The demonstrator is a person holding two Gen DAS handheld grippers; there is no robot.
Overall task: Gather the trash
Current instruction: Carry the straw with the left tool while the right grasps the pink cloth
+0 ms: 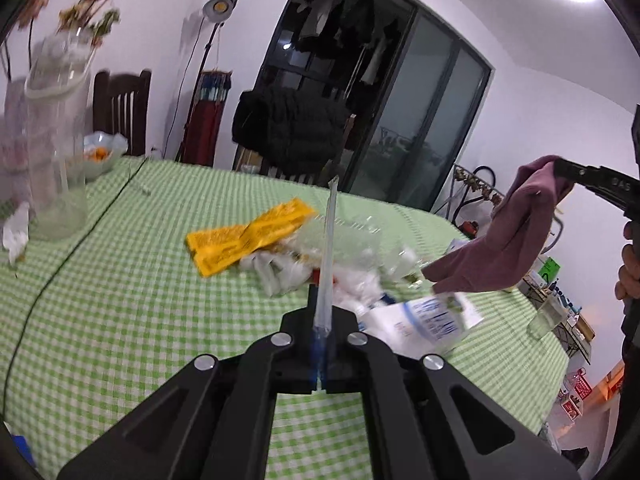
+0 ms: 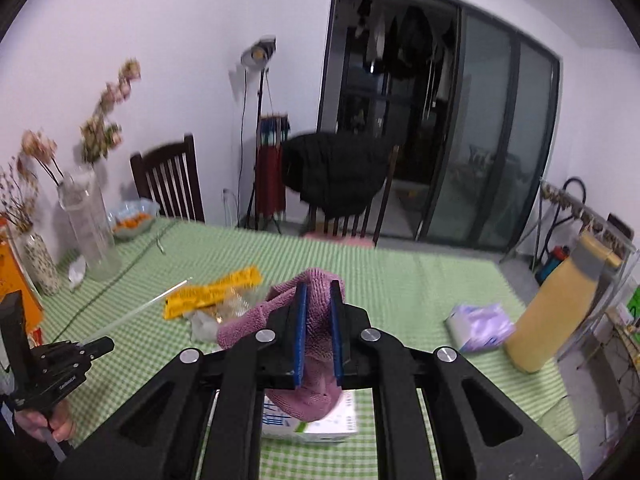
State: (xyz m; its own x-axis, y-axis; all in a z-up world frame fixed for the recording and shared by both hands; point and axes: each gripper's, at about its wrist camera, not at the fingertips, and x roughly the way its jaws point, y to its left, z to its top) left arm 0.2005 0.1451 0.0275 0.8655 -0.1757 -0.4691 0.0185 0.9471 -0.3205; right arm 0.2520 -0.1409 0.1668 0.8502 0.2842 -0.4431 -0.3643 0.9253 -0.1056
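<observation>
Two grippers, both loaded. The left gripper (image 1: 320,312) has its jaws pressed together on a clear plastic straw (image 1: 329,240), which stands nearly upright out of the tips, long axis pointing up and away from the camera. The right gripper (image 2: 320,300) is pinching a pink cloth (image 2: 280,308); most of it hangs below the jaws, a fold bunches above the fingertips, and in the left wrist view its tail trails down toward the table.

Rest of the trash sits on the green checked tablecloth (image 1: 120,300): a yellow wrapper (image 1: 244,240), a heap of crumpled clear and white plastic (image 1: 340,264) just beside it, and a white-and-blue carton (image 1: 424,320) lying flat, near the left claw tips and directly under the right one (cloth hangs over it in the right wrist view). A purple-white packet (image 2: 480,326) lies apart, near a yellow bottle (image 2: 560,308).

Key relation, imo: the pile lies ahead of and below the left claw, w/ the carton nearest. No bin shows in either view, so where the straw goes can't be told. Either claw must let go of its load before it can pick up anything else.
</observation>
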